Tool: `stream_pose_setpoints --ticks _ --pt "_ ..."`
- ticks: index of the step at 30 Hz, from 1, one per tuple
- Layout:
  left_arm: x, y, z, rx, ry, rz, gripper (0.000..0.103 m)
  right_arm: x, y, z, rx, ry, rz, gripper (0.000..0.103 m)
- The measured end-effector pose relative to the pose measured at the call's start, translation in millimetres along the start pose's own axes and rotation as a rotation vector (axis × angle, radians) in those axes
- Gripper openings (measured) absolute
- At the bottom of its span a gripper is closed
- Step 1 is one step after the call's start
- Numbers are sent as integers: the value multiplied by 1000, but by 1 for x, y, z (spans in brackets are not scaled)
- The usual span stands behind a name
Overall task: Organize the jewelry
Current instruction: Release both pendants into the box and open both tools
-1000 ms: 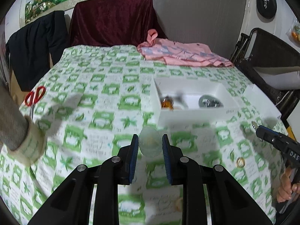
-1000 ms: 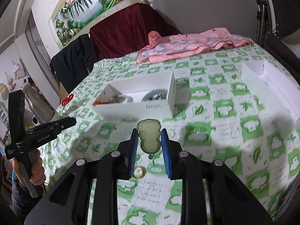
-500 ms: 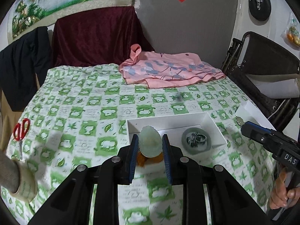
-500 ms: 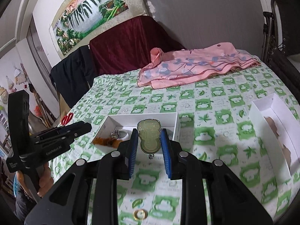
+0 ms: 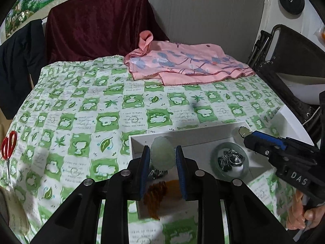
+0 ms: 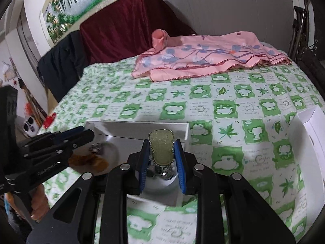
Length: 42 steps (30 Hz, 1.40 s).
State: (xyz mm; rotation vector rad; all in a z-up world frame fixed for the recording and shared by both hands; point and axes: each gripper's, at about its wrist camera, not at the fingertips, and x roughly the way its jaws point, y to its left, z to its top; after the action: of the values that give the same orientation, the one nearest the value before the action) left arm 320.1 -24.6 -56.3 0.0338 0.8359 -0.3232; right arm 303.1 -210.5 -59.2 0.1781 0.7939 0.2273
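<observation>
My left gripper [image 5: 162,154] is shut on a pale green egg-shaped jade piece [image 5: 162,152], held over the left part of the white jewelry box [image 5: 182,137]. Below it in the box lie an orange bead strand [image 5: 160,193] and a round green dish [image 5: 229,161] with silver rings. My right gripper [image 6: 161,152] is shut on a flat yellow-green jade pendant [image 6: 161,149], above the same box [image 6: 142,127] and the dish. The right gripper [image 5: 262,140] also shows at the right of the left wrist view, and the left gripper [image 6: 61,140] at the left of the right wrist view.
The box sits on a green-and-white patterned cloth [image 5: 101,105]. A pink cloth [image 5: 182,65] lies at the far side. Red scissors [image 5: 8,148] rest at the left edge. The white box lid [image 6: 312,130] lies to the right. A dark folding chair [image 5: 288,61] stands at the right.
Both grippers have moved forward over the cloth, each still holding its jade piece, from in front of the white box to above it. The gold ring on the cloth has dropped out of view.
</observation>
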Motion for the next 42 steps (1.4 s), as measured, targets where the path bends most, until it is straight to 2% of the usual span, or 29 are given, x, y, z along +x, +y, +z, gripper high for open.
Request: stream_pose_setpoints --ticks 2,8,15,19,23,31,35,42 --pt "1 1 0 -16 -12 -10 34 0 -3 -1 16 -9 19 25" --pt "-9 2 -2 -15 -51 -16 42 -8 -15 -1 67 -42 59 25" --pt "-24 13 -6 -60 -97 -5 60 -15 -30 -5 136 -62 80 26" --pt "-25 22 -9 -89 -96 5 66 -17 -36 -10 160 -68 72 37" --pt "-21 28 -12 -112 -81 18 69 -18 -37 -13 164 -76 61 43" --pt "-15 39 -17 -157 -75 44 81 -20 -36 -19 153 -119 -1 63" --pt "-11 43 -21 -183 -66 61 82 -19 -32 -23 122 -138 -62 66" --pt "-22 49 -34 -212 -80 102 82 -21 -29 -32 115 -145 -87 69"
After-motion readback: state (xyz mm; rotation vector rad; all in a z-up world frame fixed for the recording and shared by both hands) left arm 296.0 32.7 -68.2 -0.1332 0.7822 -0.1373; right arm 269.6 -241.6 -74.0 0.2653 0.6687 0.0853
